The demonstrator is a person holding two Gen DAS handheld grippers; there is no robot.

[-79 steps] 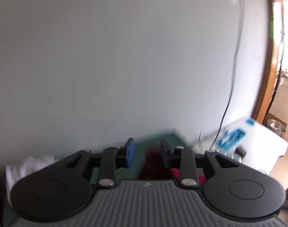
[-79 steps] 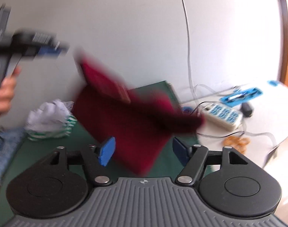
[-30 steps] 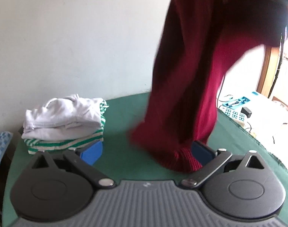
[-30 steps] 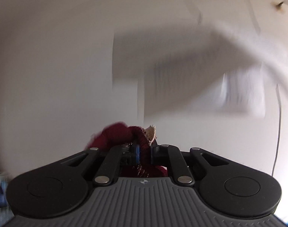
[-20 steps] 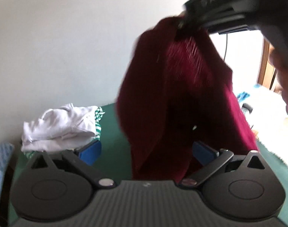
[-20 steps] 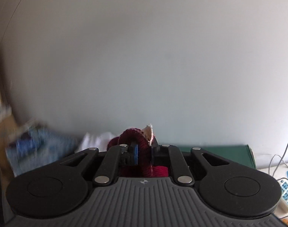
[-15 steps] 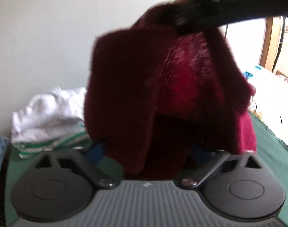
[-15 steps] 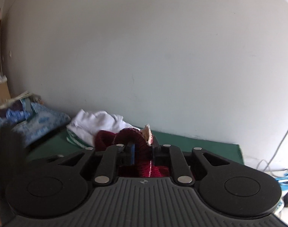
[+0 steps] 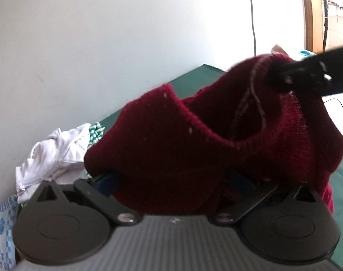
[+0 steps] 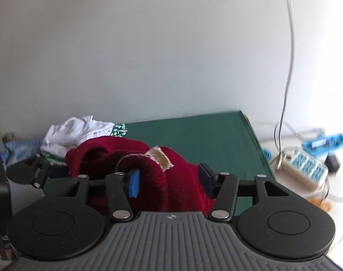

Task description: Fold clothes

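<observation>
A dark red knitted sweater (image 9: 171,149) hangs bunched over the green table (image 9: 198,79). Its lower folds drape over and between the fingers of my left gripper (image 9: 173,180), which stands wide open, its blue pads partly covered by the cloth. In the right wrist view the sweater's collar (image 10: 148,164), with a tan label, lies between the spread fingers of my right gripper (image 10: 170,181), which is open and not clamped on it. That right gripper (image 9: 306,79) shows as a black bar at the collar in the left wrist view. The left gripper's fingers (image 10: 24,171) show at the left.
A pile of folded white and green-striped clothes (image 10: 76,133) sits at the table's back left by the wall. A blue patterned cloth (image 9: 2,225) lies further left. A power strip (image 10: 304,164), cables and a blue item (image 10: 324,143) lie right of the green table (image 10: 194,131).
My right gripper, shut on the collar before, has opened. The sweater has come down from hanging high and now bunches over my open left fingers.
</observation>
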